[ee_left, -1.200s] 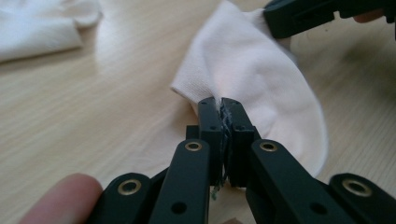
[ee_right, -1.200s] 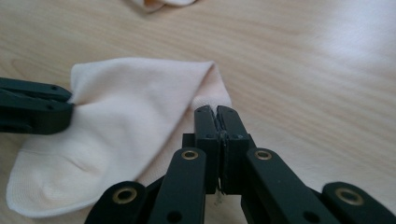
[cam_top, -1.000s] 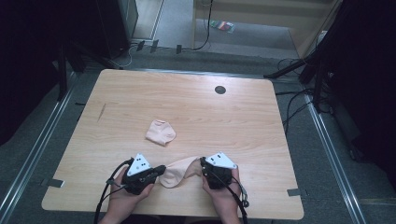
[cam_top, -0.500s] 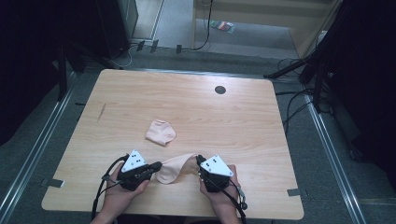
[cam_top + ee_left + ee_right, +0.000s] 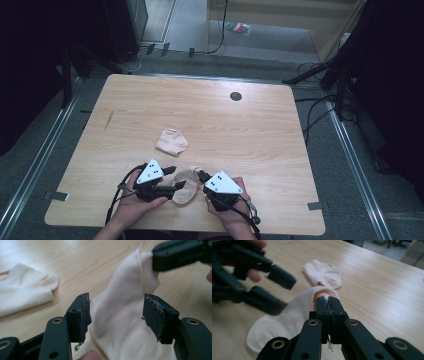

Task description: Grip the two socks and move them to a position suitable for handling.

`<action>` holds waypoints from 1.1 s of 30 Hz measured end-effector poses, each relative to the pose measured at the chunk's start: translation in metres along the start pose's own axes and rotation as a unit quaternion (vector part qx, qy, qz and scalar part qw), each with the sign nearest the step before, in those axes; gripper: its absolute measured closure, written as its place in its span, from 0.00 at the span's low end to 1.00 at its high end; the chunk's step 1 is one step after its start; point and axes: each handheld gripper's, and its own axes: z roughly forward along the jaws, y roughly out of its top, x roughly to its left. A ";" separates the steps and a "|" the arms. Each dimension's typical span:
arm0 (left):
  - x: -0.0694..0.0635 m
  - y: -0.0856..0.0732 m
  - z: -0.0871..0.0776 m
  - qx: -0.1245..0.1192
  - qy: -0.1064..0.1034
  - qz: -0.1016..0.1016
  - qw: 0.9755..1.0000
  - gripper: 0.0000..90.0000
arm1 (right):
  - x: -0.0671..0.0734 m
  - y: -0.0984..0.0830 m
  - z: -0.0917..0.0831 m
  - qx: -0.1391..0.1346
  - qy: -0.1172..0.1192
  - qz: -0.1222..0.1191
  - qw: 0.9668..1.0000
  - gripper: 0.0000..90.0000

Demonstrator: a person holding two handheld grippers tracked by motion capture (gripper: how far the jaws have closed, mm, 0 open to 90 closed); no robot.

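Right gripper (image 5: pixel 328 302) fingers are pinching the near sock's (image 5: pixel 184 185) cuff by the bench's (image 5: pixel 280 150) near edge; left gripper (image 5: pixel 116 312) fingers have just been opening, astride it. Second sock (image 5: pixel 171 141) is lying mid-bench, not yet paired.

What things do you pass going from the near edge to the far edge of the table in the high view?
The pale peach sock held between the two grippers → the second pale peach sock lying flat on the wood → the small round black hole in the tabletop.
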 end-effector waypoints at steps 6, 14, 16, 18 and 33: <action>0.006 -0.002 0.003 -0.002 -0.049 0.010 0.999 0.59 | 0.011 0.001 0.000 -0.006 0.038 -0.032 0.999 0.99; 0.006 -0.001 -0.005 -0.002 -0.017 0.020 1.000 0.99 | 0.003 0.000 0.003 -0.001 0.066 0.023 0.998 0.75; 0.007 0.000 -0.010 -0.016 -0.016 0.023 0.999 0.99 | -0.003 0.000 0.004 0.000 0.075 0.047 0.996 0.71; 0.007 0.002 -0.015 -0.030 -0.015 0.029 0.999 0.99 | -0.012 -0.004 0.007 0.016 0.086 0.084 0.993 0.69; -0.001 0.001 -0.016 -0.044 -0.044 0.068 0.996 0.99 | -0.022 -0.010 0.018 0.016 0.099 0.075 0.992 0.71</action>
